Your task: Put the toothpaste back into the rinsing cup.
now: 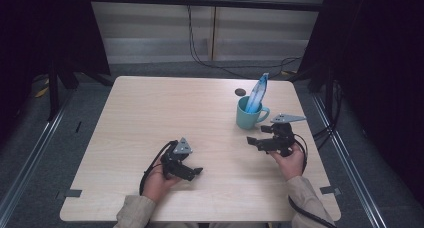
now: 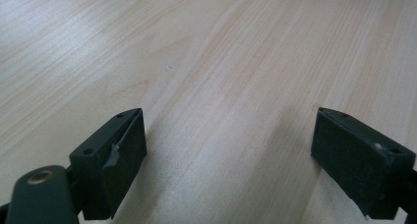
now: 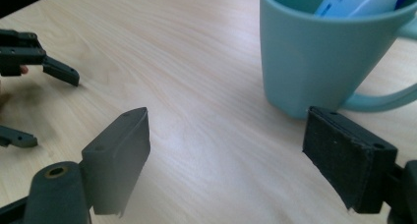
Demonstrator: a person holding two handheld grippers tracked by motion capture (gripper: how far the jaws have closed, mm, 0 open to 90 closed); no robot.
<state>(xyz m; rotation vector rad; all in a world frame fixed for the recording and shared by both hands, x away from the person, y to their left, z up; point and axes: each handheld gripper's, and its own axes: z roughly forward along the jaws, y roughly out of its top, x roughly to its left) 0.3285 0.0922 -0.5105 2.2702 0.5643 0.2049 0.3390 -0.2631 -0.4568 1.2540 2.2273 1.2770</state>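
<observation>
While both grippers rest low over the pale wooden surface (image 1: 150, 113), nothing is held in either one. The teal mug (image 1: 248, 114) stands upright toward the far right of the surface, with a blue and white packet (image 1: 258, 94) leaning out of it, its top tilted away to the right. Upright in the mug, the packet offers a free upper end that fingers could pinch from above or from the side, which is likely why it stands there rather than lying flat.

The right gripper (image 1: 254, 142) sits just in front of the mug, apart from it, with its fingers (image 3: 120, 155) spread wide. In the right gripper view, the mug (image 3: 314, 57) lies ahead and to the right of the gap, its handle curving off at the edge, and the packet (image 3: 359, 0) shows inside the rim. That placement suggests a gripper poised near the mug.

The left gripper (image 1: 192, 172) is held well apart from the mug, near the front of the surface, fingers (image 2: 115, 160) also wide with bare wood between them. It appears to wait in reserve, perhaps to steady the mug should the packet be drawn out.
</observation>
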